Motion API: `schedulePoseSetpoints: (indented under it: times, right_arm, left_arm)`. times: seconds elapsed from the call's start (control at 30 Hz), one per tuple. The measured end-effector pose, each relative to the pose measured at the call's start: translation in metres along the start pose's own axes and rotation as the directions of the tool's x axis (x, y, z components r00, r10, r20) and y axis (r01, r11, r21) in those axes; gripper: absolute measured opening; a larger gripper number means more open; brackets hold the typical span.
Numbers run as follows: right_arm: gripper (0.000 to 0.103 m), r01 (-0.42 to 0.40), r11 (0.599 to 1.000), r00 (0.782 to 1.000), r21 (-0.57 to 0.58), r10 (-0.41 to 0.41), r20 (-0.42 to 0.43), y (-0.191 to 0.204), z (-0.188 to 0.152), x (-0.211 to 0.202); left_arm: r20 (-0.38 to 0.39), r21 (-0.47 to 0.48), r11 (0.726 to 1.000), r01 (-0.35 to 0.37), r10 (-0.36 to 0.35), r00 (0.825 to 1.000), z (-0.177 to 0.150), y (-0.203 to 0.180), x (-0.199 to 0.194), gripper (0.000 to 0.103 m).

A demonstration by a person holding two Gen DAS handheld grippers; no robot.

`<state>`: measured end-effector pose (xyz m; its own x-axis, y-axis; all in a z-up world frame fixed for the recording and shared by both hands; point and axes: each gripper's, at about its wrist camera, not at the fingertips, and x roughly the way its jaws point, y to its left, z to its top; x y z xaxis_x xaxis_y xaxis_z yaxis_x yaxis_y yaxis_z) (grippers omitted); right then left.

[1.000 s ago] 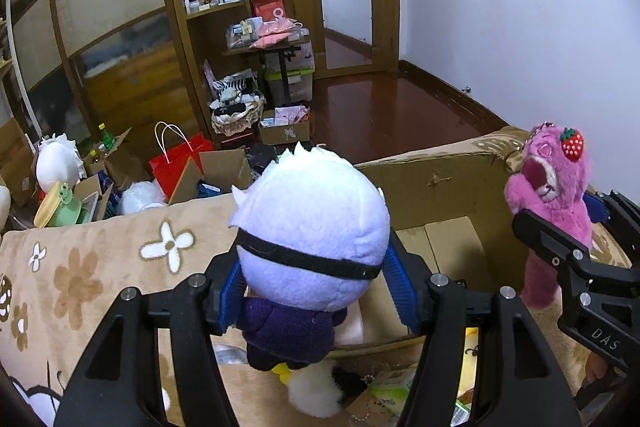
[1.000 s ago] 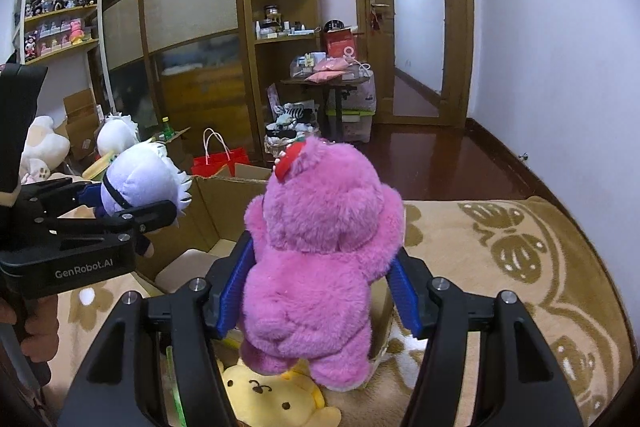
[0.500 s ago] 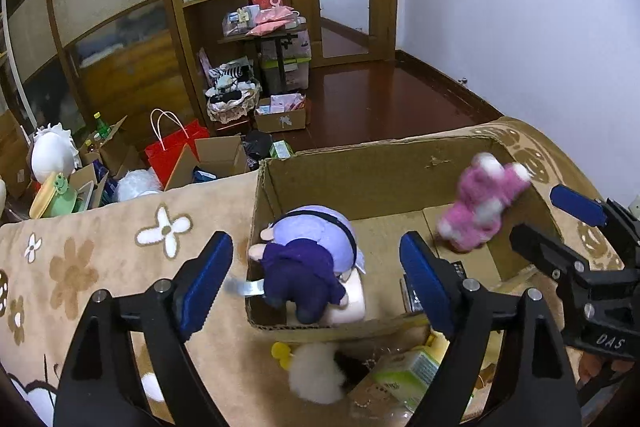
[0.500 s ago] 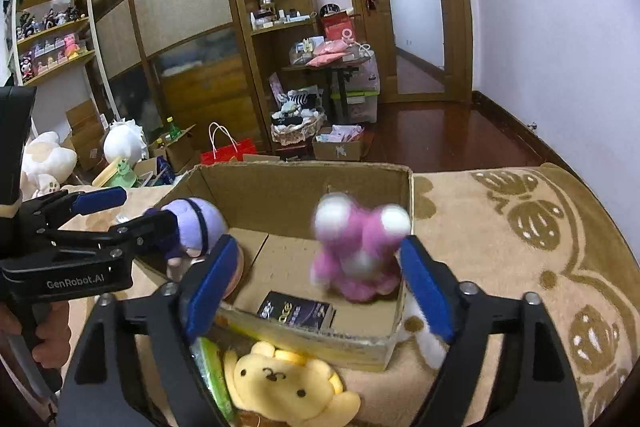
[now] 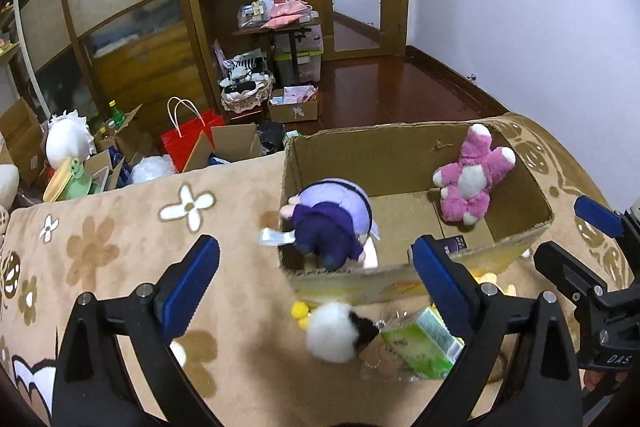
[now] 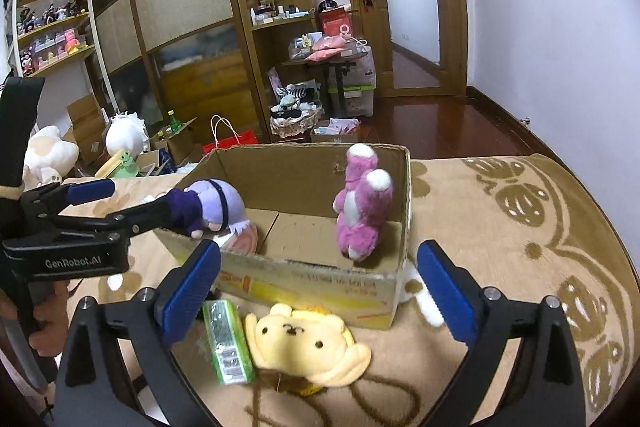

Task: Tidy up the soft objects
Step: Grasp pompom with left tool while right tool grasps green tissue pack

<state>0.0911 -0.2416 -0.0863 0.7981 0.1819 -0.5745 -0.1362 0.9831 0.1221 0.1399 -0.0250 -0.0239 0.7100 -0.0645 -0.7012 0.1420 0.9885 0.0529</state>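
Both grippers stand wide open and hold nothing: the left gripper (image 5: 316,263) and the right gripper (image 6: 320,273) hover over the near edge of the open brown cardboard box (image 5: 404,151), which sits on a tan flower-patterned blanket (image 5: 120,227). Inside, the white-haired plush doll in purple clothes (image 5: 332,223) lies head-down at the box's left end, its body resting over the rim. The pink plush bear (image 5: 472,179) leans upside down in the far right corner. The doll looks likely to tip out if nudged. A yellow plush dog (image 6: 308,343) and a green tissue pack (image 6: 226,341) lie outside, just in front of the box; a careless reach could grab the pack instead.
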Motion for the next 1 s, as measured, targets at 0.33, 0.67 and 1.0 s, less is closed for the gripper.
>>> schedulePoseSetpoints:
  times: [0.33,0.67,1.0]
  right_arm:
    - [0.103,0.000,1.000,1.000,-0.007,0.000,0.003,0.015,-0.018,-0.022]
    - [0.103,-0.007,1.000,1.000,-0.027,0.007,0.013,0.033,-0.039,-0.028]
    - [0.097,-0.039,0.998,0.998,-0.050,0.037,-0.056,0.040,-0.050,0.003]
  left_arm:
    - [-0.089,0.014,1.000,0.008,-0.007,0.996,-0.021,0.009,-0.014,0.097]
    - [-0.198,0.013,0.998,0.066,-0.062,0.978,-0.031,0.009,0.012,0.097]
    - [-0.349,-0.014,0.998,0.060,-0.061,0.935,-0.039,0.012,0.056,0.097]
